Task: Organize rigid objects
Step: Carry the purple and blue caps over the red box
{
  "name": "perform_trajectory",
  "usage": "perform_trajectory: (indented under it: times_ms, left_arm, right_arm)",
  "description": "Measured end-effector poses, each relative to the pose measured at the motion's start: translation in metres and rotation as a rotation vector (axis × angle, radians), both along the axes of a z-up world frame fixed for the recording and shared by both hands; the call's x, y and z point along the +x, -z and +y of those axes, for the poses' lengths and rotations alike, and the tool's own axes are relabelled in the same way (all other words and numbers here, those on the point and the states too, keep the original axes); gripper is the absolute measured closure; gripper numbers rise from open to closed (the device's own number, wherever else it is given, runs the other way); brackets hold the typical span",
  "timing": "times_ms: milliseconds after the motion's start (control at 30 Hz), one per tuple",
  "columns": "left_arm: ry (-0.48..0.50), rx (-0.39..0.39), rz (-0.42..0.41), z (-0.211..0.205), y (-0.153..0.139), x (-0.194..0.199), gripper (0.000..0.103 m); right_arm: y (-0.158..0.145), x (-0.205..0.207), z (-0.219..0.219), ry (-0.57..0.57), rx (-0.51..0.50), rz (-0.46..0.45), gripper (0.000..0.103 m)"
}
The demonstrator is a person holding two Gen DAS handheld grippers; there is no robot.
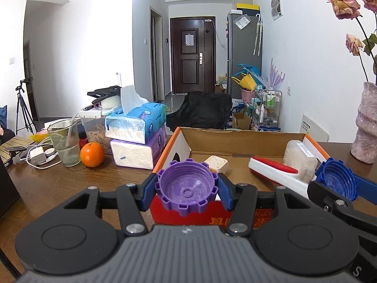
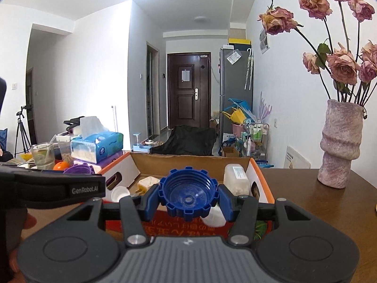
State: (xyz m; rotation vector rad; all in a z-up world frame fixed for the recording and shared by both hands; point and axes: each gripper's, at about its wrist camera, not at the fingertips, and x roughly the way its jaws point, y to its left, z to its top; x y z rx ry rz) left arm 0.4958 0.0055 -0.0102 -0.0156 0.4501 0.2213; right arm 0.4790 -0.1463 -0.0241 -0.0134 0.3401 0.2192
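- The left tool (image 1: 187, 188) is closed on a purple cap (image 1: 187, 187), gripped by its notched rim between the blue pads, open side facing the camera; it is held near the front wall of the cardboard box (image 1: 235, 141), to its left part.
- The right tool (image 2: 188, 194) is clamped the same way on a blue cap (image 2: 188, 192), held above the box's near edge, further right.
- Both caps are pinched only at two points of a toothed rim; a slip is judged possible if a pad rests on a tooth edge and the wrist tilts, and the cap could then drop to the counter (image 1: 70, 188) instead of into the box.
- The two tools are seen close together; a knock between them is judged likely if both are lowered at once.
- Inside the box lie a lint brush (image 1: 273, 171), a clear plastic container (image 1: 300, 158) and a white plug (image 1: 216, 162); a released cap could land on these and roll.
- Left of the box stand a glass (image 1: 64, 141), an orange (image 1: 92, 154) and stacked tissue packs (image 1: 136, 136); a wide leftward swing could upset the glass.
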Motion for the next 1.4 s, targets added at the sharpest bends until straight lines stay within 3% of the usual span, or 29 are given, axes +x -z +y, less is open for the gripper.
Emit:
perform_trajectory:
  times_ms: [600,1400]
  left_arm:
    - [-0.020,0.000,-0.002,-0.003,0.004,0.053,0.048]
    - [-0.022,-0.008,0.021,-0.007,0.013,0.108,0.048]
  right_arm:
    - [-0.001,0.050,0.002,0.004,-0.009,-0.023,0.051]
    - [0.009,0.103,0.001,0.016,-0.041,0.012,0.051]
